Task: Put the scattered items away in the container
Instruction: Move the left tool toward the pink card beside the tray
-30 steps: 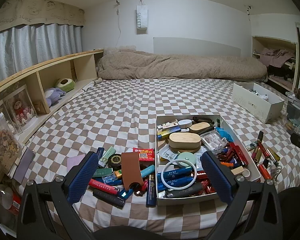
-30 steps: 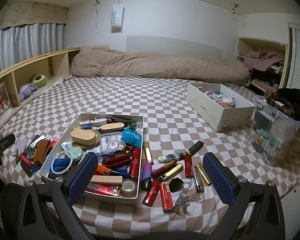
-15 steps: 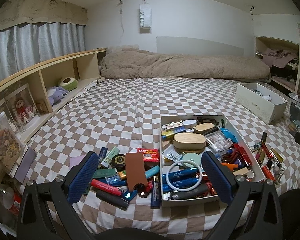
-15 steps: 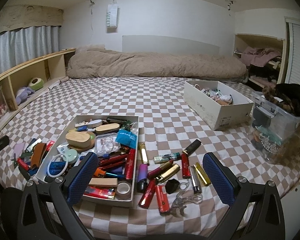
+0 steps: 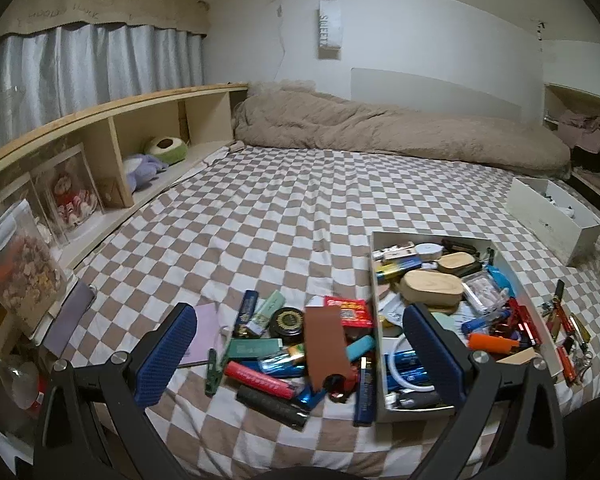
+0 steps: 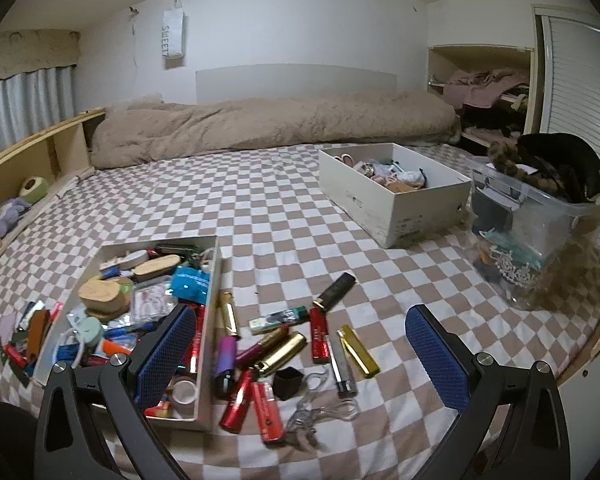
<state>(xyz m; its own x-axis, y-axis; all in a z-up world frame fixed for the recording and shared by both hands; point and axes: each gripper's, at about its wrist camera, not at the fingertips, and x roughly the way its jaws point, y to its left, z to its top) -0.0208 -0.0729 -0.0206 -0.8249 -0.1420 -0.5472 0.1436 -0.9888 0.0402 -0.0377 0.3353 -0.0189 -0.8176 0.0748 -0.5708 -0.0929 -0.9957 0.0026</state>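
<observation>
Two hand-held grippers, jaws spread wide, nothing between them

The left black two-finger gripper with blue textured pads (image 5: 300, 356) shows its fingers at 7 and 5 o'clock in its own view, spread wide apart. The right black two-finger gripper with blue textured pads (image 6: 300, 356) matches, fingers splayed and gripping nothing.

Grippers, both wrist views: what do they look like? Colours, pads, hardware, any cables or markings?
Both look identical. The left gripper has two black angular arms with triangular cut-outs, silver round screws at the joints, and fingers faced with blue textured pads of rounded rectangular shape. The right gripper shows the same black frame, silver screws and blue fingers. No cables, markings, hands or sleeves are visible.
</observation>
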